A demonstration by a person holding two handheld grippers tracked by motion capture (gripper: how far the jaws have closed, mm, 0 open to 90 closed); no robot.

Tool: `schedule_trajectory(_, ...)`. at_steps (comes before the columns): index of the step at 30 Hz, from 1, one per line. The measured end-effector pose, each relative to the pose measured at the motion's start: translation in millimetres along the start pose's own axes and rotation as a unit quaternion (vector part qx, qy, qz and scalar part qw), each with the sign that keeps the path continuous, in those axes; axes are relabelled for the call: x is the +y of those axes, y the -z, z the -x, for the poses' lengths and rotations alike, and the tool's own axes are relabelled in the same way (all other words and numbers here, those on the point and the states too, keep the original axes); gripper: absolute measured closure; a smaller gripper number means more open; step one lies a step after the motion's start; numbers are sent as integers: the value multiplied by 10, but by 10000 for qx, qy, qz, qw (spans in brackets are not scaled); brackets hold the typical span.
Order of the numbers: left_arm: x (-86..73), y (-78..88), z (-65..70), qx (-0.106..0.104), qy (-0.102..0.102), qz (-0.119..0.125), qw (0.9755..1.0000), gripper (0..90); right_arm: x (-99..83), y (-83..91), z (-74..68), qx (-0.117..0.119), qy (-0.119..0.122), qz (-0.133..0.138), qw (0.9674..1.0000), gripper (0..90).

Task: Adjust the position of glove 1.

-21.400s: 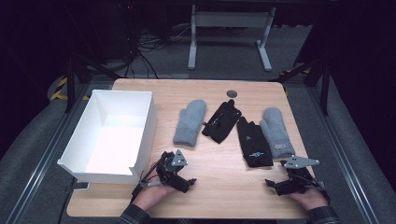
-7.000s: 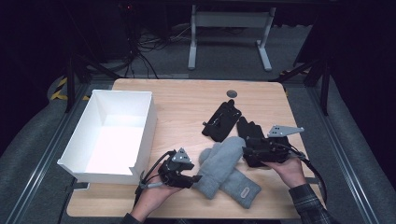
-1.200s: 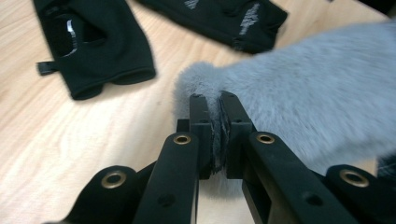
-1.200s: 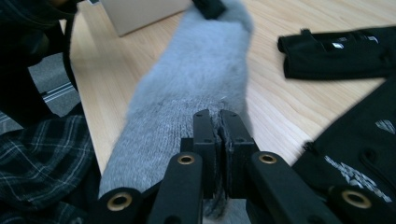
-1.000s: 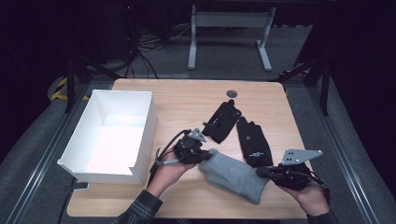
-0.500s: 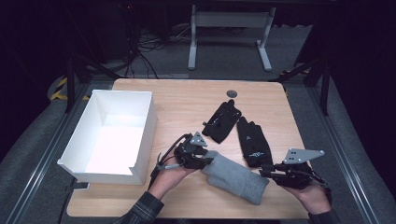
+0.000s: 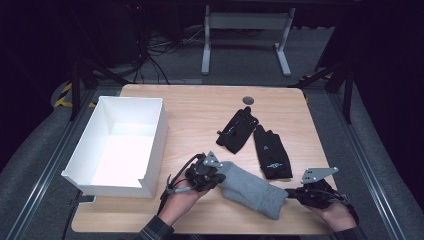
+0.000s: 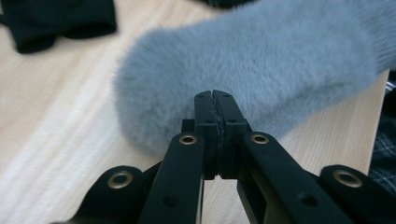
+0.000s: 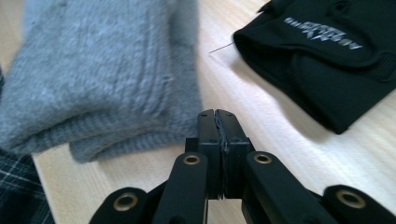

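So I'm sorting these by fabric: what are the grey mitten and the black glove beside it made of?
The grey mitten looks like fuzzy knitted wool or fleece with a ribbed cuff. The black glove seems a smooth matte synthetic, with a printed logo.

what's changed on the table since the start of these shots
Both grey mittens left their spots beside the black gloves and now lie stacked near the front edge, between the left gripper and the right gripper. Both grippers' jaws have just closed; each is shut with nothing between, tips at the stack's ends. The two black gloves, the white box and the table stayed put.
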State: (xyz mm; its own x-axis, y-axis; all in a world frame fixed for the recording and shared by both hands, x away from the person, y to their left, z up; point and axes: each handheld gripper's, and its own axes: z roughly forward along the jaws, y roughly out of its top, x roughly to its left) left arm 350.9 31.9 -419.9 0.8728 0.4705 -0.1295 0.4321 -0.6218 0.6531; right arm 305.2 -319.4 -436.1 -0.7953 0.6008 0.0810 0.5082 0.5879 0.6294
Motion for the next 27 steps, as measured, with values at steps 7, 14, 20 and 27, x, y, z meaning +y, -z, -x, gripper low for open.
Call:
schedule_trajectory(7,3,-47,-153,145,171,-7,9997,892,36,-78,-55,237,74,-6,9997,900)
schedule_trajectory(14,7,-49,-298,185,357,-3,9992,891,199,-273,-289,661,368,-38,9971,900)
schedule_trajectory(20,135,-137,-317,180,282,7,9994,885,319,-423,-426,876,559,-68,9946,900)
schedule_trajectory(27,312,-303,-363,119,238,-19,9996,885,496,-598,-548,1001,738,-7,9922,900)
